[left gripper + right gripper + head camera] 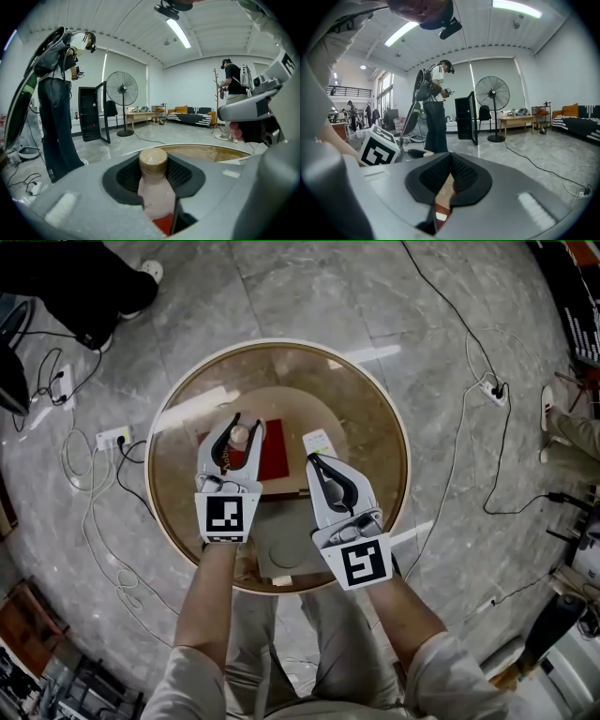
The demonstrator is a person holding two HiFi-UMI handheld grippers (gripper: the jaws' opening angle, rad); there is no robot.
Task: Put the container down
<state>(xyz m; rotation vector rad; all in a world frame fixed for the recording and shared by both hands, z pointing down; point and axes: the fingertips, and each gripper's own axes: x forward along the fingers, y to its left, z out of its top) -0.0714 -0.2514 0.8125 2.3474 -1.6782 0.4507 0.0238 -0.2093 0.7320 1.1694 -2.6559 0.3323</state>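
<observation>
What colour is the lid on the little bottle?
Light brown. The lid shows best in the left gripper view.

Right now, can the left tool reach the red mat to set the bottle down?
Probably yes: the left tool holds the bottle over the mat, with nothing in between.

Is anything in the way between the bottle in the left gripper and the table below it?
Only a red mat lies on the table under the bottle, which the left gripper grips; it would likely land on that. The shut right gripper is off to the side, apart.
</observation>
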